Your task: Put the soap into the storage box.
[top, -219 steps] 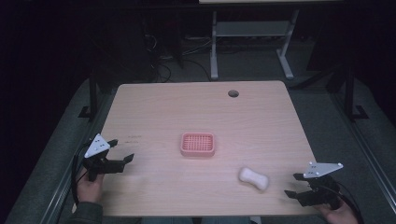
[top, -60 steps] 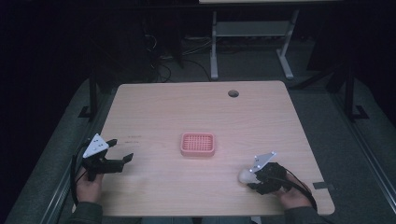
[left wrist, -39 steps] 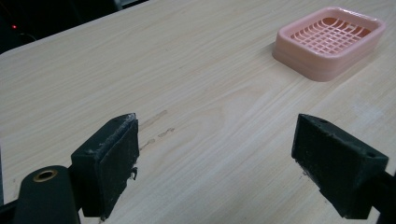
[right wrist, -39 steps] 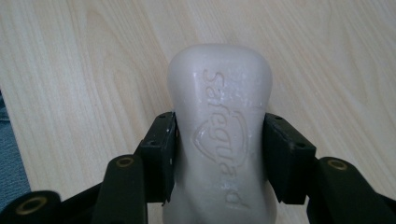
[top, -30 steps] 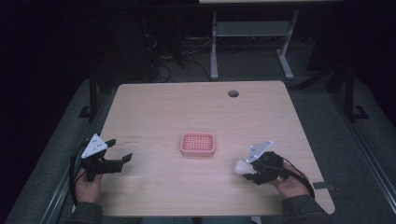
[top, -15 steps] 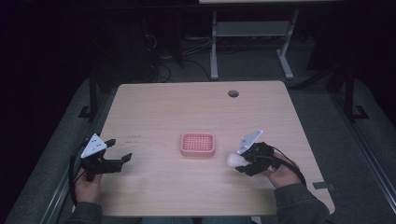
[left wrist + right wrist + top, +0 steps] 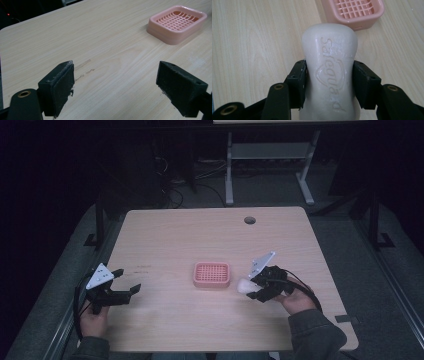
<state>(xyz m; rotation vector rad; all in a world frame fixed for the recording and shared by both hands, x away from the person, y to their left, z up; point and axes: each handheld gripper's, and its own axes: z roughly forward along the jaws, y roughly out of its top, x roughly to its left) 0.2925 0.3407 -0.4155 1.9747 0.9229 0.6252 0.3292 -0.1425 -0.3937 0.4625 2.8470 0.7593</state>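
My right gripper [image 7: 252,289] has carried the white soap bar [image 7: 329,72] up off the table [image 7: 165,240] toward the pink soap dish [image 7: 212,274]; its jaws clench the bar just beside the dish. My left gripper [image 7: 122,92] rests at the table's near-left edge, jaws spread, grasping nothing.

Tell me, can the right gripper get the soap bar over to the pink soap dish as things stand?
Probably yes. The right gripper is shut on the soap bar, close beside the pink soap dish. Bare table lies between them, and the left gripper sits far off at the other side.
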